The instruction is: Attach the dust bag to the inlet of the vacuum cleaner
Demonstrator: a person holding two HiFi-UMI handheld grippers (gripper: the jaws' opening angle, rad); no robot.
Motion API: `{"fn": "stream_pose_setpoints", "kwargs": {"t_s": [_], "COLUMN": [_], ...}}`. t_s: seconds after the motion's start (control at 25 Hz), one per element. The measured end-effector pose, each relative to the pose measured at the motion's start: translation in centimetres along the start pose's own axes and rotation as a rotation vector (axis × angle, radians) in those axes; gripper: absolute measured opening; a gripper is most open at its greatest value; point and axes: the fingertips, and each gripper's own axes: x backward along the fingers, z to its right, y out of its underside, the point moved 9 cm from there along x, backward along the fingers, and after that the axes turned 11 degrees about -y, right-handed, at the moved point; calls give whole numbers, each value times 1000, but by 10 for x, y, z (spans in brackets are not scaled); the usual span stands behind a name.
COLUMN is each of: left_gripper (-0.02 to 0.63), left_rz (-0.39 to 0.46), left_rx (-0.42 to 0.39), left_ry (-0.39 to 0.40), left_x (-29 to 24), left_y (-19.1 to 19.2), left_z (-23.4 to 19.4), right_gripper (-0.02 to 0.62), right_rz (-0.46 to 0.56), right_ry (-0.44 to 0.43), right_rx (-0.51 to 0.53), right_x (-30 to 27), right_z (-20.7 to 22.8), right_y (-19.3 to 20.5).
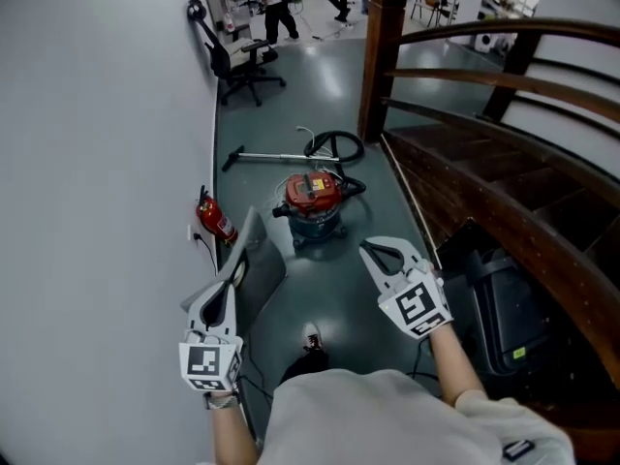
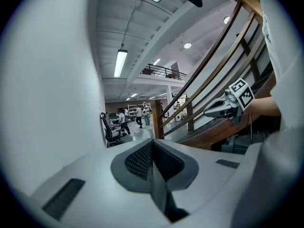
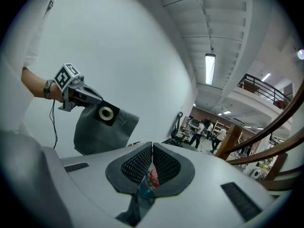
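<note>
The vacuum cleaner (image 1: 315, 204), red lid on a blue-grey drum, stands on the floor ahead of me. My left gripper (image 1: 237, 265) is shut on a grey dust bag (image 1: 263, 262), which hangs beside the wall at the left. In the right gripper view the dust bag (image 3: 97, 129) shows its black collar with a round ring opening (image 3: 105, 113), pinched by the left gripper (image 3: 97, 100). From the left gripper (image 2: 152, 148) itself, only the bag's thin edge shows. My right gripper (image 1: 372, 251) is shut and empty, level with the left; a strip of the vacuum cleaner (image 3: 151, 179) shows below its pads.
A red fire extinguisher (image 1: 215, 221) stands against the white wall (image 1: 97, 163) at the left. The vacuum's hose and wand (image 1: 334, 146) lie behind it. A wooden staircase (image 1: 504, 163) runs along the right with a black bin (image 1: 504, 308) beside it. An office chair (image 1: 242, 66) and people are far back.
</note>
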Motion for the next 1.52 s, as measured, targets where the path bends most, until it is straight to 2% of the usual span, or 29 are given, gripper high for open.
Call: {"fn": "stream_pose_setpoints", "kwargs": {"t_s": [0.4, 1.16, 1.52], "left_gripper": [6, 6, 5], "left_rz": [-2, -37, -70], "left_rx": [-15, 32, 53], "left_ry": [24, 32, 43], "left_x": [-79, -155, -191], "left_y": [-12, 10, 23], "left_z": [-45, -106, -127], "right_gripper": [28, 29, 29], "right_rz": [2, -21, -70], "right_ry": [18, 22, 27], "right_rx": [-25, -113, -106], "right_x": [-59, -139, -173], "right_z": [47, 91, 107], "right_y": [-14, -5, 0]}}
